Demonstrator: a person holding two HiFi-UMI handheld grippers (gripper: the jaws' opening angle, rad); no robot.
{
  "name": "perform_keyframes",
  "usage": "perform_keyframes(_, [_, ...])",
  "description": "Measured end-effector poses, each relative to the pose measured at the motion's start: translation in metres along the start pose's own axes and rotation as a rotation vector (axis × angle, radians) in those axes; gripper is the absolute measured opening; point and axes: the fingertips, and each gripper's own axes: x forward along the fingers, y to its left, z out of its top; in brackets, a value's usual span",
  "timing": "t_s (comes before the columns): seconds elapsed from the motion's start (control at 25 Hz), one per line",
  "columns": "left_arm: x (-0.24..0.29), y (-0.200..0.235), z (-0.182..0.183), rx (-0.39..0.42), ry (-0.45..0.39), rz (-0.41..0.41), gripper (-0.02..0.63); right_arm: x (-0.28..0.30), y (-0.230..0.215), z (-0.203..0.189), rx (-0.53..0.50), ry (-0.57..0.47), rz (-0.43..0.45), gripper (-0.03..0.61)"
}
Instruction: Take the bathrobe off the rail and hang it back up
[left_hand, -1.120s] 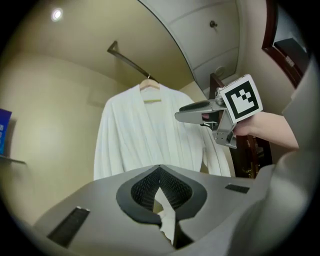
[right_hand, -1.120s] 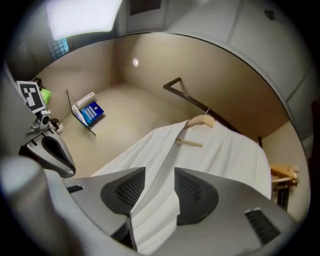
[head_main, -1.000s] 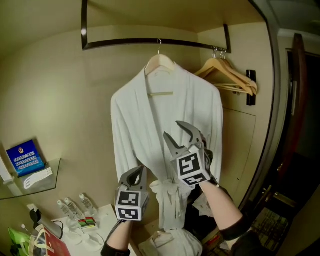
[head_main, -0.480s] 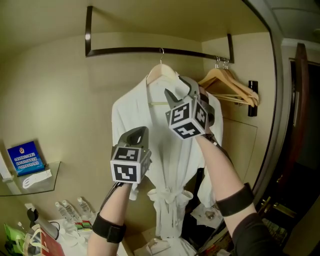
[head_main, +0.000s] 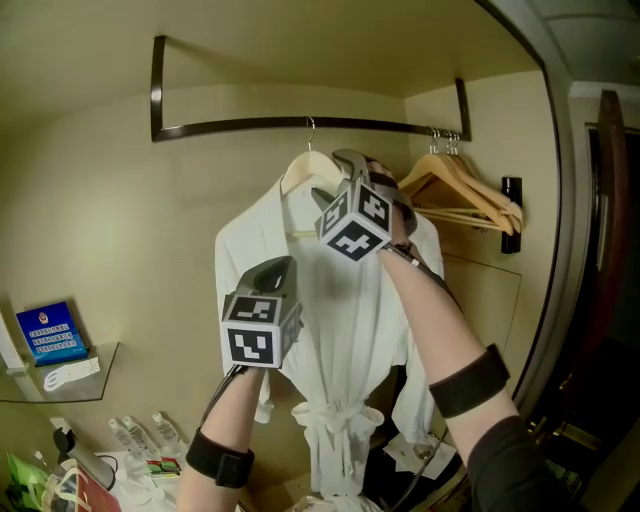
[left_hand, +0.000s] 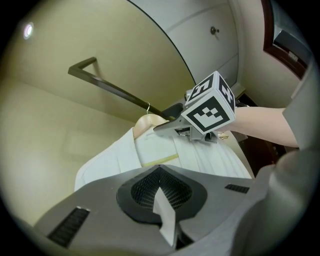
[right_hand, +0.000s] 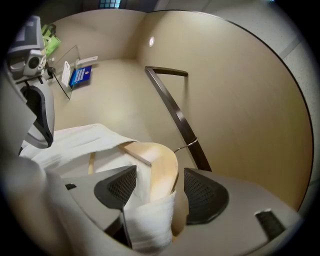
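Observation:
A white bathrobe (head_main: 350, 330) hangs on a wooden hanger (head_main: 300, 170) whose hook sits over the dark rail (head_main: 250, 126). My right gripper (head_main: 330, 175) is raised to the hanger's right shoulder beside the collar. In the right gripper view its jaws (right_hand: 157, 187) stand open, with the wooden hanger (right_hand: 162, 165) and a fold of robe collar (right_hand: 150, 220) between them; a gap shows at the right pad. My left gripper (head_main: 275, 265) is shut and hovers in front of the robe's left side, holding none of it. In the left gripper view (left_hand: 161, 172) its jaws are closed together.
Two bare wooden hangers (head_main: 465, 185) hang at the rail's right end, near a dark door frame (head_main: 600, 250). A glass shelf (head_main: 100, 365) with a blue card (head_main: 50, 330) is on the left wall. Water bottles (head_main: 135, 435) stand below.
My right gripper has risen from the robe's waist to the hanger's shoulder and its jaws now straddle the hanger. The left gripper has also moved up, still shut.

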Motion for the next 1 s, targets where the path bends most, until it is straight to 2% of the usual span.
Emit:
perform_keyframes(0.16, [0.004, -0.002, -0.008, 0.0, 0.006, -0.004, 0.0, 0.016, 0.0, -0.006, 0.034, 0.01, 0.02, 0.325])
perform_keyframes(0.28, [0.006, -0.001, -0.014, 0.001, 0.01, -0.007, 0.0, 0.023, -0.003, -0.01, 0.087, 0.004, 0.018, 0.293])
perform_keyframes(0.48, [0.013, -0.002, -0.015, -0.006, 0.004, -0.011, 0.0, 0.03, -0.001, -0.008, 0.059, -0.003, 0.012, 0.259])
perform_keyframes(0.68, [0.019, -0.007, -0.016, -0.006, 0.001, -0.019, 0.0, 0.03, -0.007, -0.007, 0.055, -0.008, -0.041, 0.21])
perform_keyframes(1.0, [0.017, 0.002, -0.022, -0.02, 0.008, -0.002, 0.0, 0.03, -0.01, -0.007, 0.023, -0.01, -0.091, 0.209])
